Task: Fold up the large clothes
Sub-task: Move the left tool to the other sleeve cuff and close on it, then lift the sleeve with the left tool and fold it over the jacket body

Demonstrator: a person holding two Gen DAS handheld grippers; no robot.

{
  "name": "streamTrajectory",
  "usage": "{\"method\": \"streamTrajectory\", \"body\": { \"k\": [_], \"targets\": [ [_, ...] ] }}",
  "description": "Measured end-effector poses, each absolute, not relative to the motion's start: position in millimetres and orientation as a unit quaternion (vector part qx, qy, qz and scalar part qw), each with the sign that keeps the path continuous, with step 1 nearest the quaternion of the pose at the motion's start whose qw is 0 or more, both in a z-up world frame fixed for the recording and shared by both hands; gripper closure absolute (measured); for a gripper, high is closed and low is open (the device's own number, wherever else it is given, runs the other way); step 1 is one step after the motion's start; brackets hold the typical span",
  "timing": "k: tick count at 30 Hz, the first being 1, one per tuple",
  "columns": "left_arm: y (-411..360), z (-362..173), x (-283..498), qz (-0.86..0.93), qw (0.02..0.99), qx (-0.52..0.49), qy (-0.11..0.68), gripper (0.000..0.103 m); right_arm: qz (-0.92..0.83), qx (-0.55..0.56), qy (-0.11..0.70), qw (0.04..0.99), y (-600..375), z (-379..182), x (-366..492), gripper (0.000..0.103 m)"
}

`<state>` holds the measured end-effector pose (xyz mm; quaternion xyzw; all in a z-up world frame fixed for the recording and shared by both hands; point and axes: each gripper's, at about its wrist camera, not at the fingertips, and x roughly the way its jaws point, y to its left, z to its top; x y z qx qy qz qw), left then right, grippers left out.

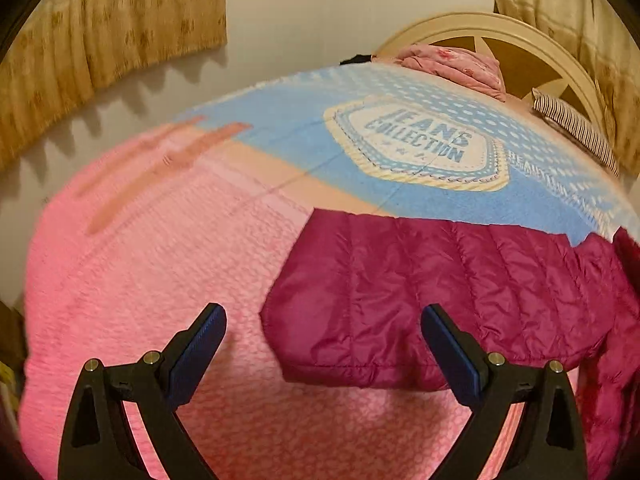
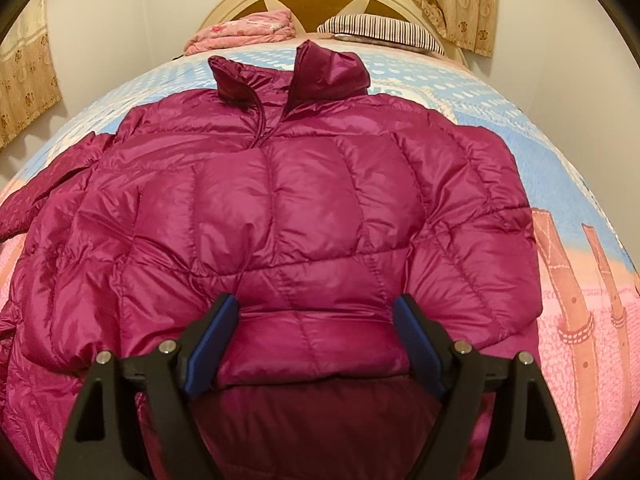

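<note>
Jacket (image 2: 304,208) lies under right gripper (image 2: 316,320), spread wide above it.

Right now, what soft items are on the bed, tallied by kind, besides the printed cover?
Magenta puffer jacket: 1
Pink folded quilt: 1
Striped pillow: 1
Total: 3
</note>
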<state>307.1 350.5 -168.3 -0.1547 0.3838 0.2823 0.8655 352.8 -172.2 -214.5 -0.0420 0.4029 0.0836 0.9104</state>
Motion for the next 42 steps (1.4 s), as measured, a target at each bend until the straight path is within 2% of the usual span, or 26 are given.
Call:
{"method": "streamTrajectory", "body": {
  "k": [7, 8, 9, 10, 11, 12, 13, 15, 17, 22, 30, 38, 42],
  "targets": [
    [350, -186, 314, 0.271, 0.859, -0.178, 0.397, 0.006, 0.084, -0.042, 0.402, 0.911, -172, -215, 353, 0.019],
    [348, -185, 314, 0.269, 0.859, -0.176, 0.397, 0.011, 0.084, -0.042, 0.402, 0.911, -172, -215, 353, 0.019],
    [348, -186, 316, 0.267, 0.86, -0.176, 0.398, 0.022, 0.084, -0.043, 0.402, 0.911, -172, -215, 353, 0.019],
    [348, -188, 317, 0.264, 0.859, -0.177, 0.401, 0.027, 0.085, -0.042, 0.402, 0.911, -172, -215, 353, 0.019],
    [349, -189, 316, 0.26, 0.859, -0.181, 0.403, 0.037, 0.085, -0.042, 0.402, 0.911, -173, -215, 353, 0.019],
    [351, -189, 315, 0.257, 0.859, -0.186, 0.403, 0.055, 0.085, -0.042, 0.402, 0.911, -172, -215, 353, 0.019],
    [353, -190, 314, 0.25, 0.86, -0.193, 0.401, 0.064, 0.084, -0.042, 0.402, 0.911, -172, -214, 353, 0.019],
    [357, -188, 310, 0.237, 0.864, -0.211, 0.391, 0.076, 0.084, -0.042, 0.402, 0.911, -172, -214, 353, 0.019],
    [357, -182, 306, 0.23, 0.872, -0.213, 0.375, 0.083, 0.085, -0.042, 0.402, 0.911, -172, -214, 353, 0.018],
    [351, -165, 295, 0.225, 0.886, -0.197, 0.353, 0.088, 0.085, -0.042, 0.402, 0.911, -172, -214, 353, 0.018],
    [316, -112, 286, 0.234, 0.92, -0.095, 0.299, 0.092, 0.089, -0.038, 0.403, 0.91, -172, -214, 353, 0.018],
    [236, -46, 290, 0.178, 0.956, -0.025, 0.231, 0.093, 0.097, -0.024, 0.363, 0.926, -188, -175, 342, 0.018],
    [180, -39, 301, 0.124, 0.966, -0.006, 0.225, 0.095, 0.102, -0.001, 0.358, 0.928, -205, -166, 334, 0.018]
  ]
}}
